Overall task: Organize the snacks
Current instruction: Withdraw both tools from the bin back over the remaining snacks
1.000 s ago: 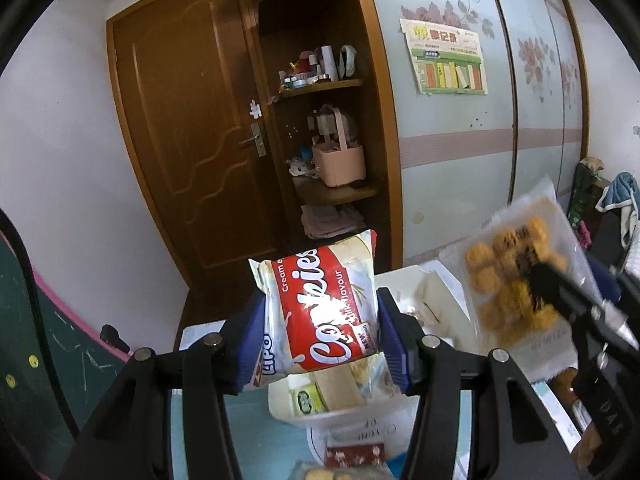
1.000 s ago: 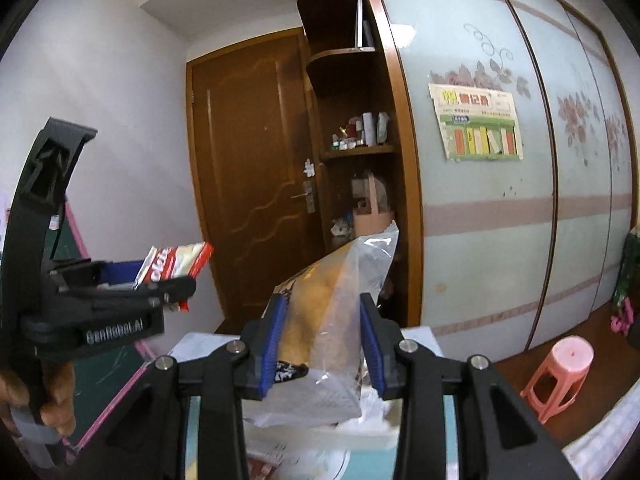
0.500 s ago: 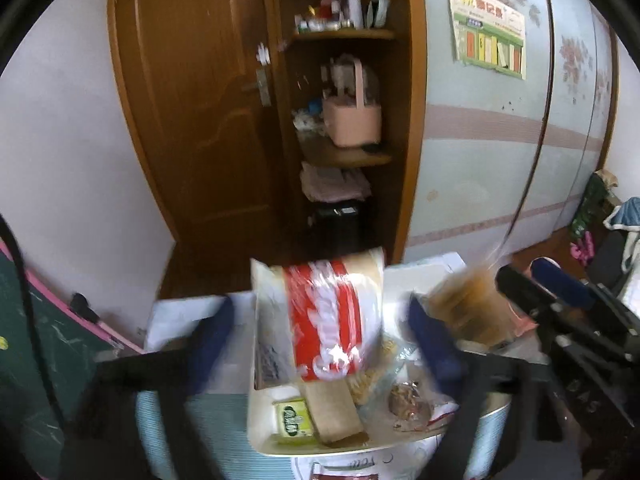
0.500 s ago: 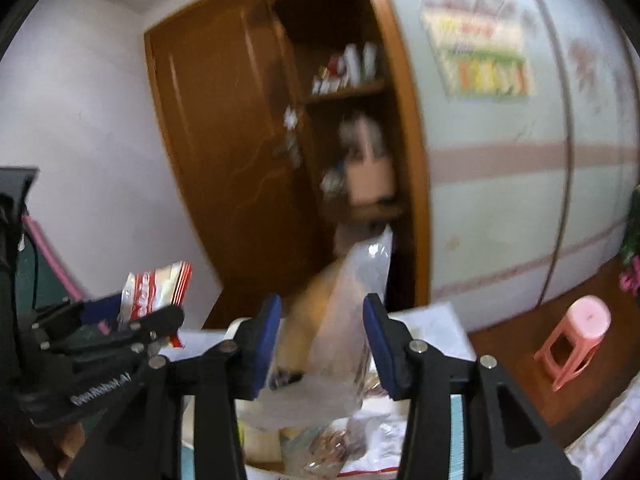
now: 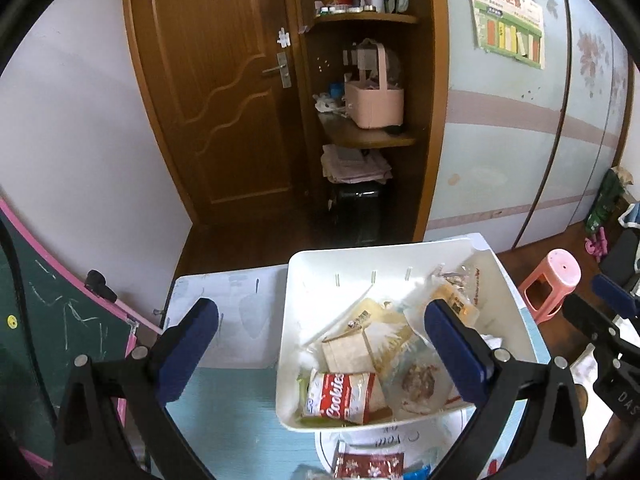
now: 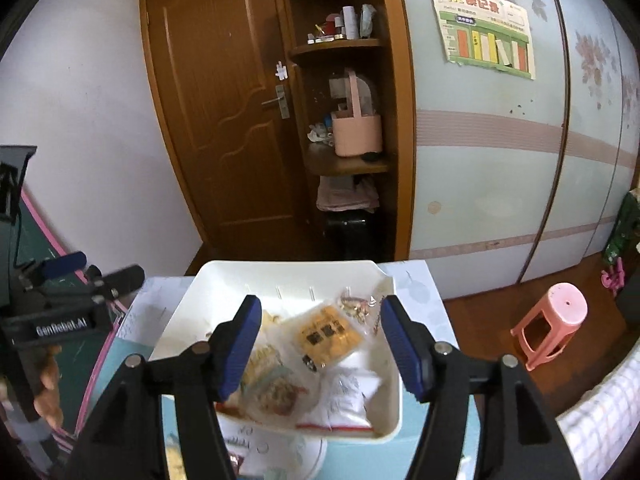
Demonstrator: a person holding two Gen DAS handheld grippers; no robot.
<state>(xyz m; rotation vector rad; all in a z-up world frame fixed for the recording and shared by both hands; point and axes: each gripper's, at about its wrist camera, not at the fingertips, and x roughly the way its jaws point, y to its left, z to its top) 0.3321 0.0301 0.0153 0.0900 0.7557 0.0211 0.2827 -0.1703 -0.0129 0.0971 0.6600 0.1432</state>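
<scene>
White plastic forms the basket (image 5: 502, 280) that sits on the pale blue surface (image 5: 236, 404), and every snack in view lies inside it or just in front of it. Nearest the basket's front rim lies the red-and-white cookie packet (image 5: 345, 397), its white script reading "Cookies", flat on its side. Behind that packet rests a tan sachet (image 5: 347, 354), and beside it toward the basket's right wall sits a clear pouch with a round brown cake (image 5: 416, 382). Deeper in the basket, near its right back corner, lies the clear bag of golden cookies (image 6: 326, 333); its dark label is too small to read. In front of the basket, on a white round sheet (image 5: 394, 440), handwriting shows what looks like "You", and a red wrapper with white pattern (image 5: 368, 465) lies at the bottom edge.

Above the basket's front rim, the left gripper (image 5: 320, 354) stands spread to its widest with nothing between its blue pads; the cookie packet lies below the gap, untouched. Also over the basket, the right gripper (image 6: 320, 350) has its jaws opening, and the bag of golden cookies lies beneath them, free of both pads. Seen from the right wrist, the left gripper's black body bears the lettering "GenRobot.AI", held by a hand (image 6: 50, 384) left of the basket.
</scene>
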